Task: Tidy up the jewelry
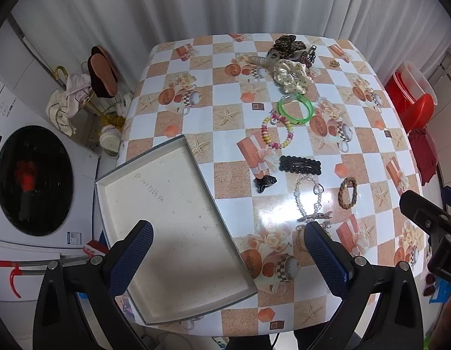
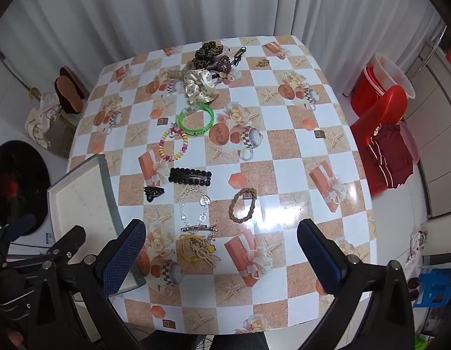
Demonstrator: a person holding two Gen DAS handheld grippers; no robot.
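At the left edge of the desk point(image 1: 371, 151) lies a shallow white tray point(image 1: 173, 227), set at a slant, its near corner reaching the front edge and one corner hanging just past the left edge. The left claw point(image 1: 228, 250) hangs above it with its jaws wide apart and nothing between them.

Right of the tray, a loose row of jewelry runs from the far edge toward the front, down the middle of the desk: a heap of scrunchies point(image 2: 202, 84) and clips near the far edge, then a green bangle point(image 2: 196, 119), a bead bracelet point(image 2: 173, 144), a black hair clip point(image 2: 190, 176) with a small black claw clip point(image 2: 153, 193) just beside it, a silver chain bracelet point(image 2: 195, 207), and yellow hair ties point(image 2: 193, 248) nearest the front. A brown braided band point(image 2: 243, 204) lies apart, to the right of the chain.

The right claw point(image 2: 221, 250) hovers over the front middle, jaws fully spread, holding nothing. The right half of the desk, up to its right edge, carries only a small gold piece point(image 2: 262, 63) near the far edge.
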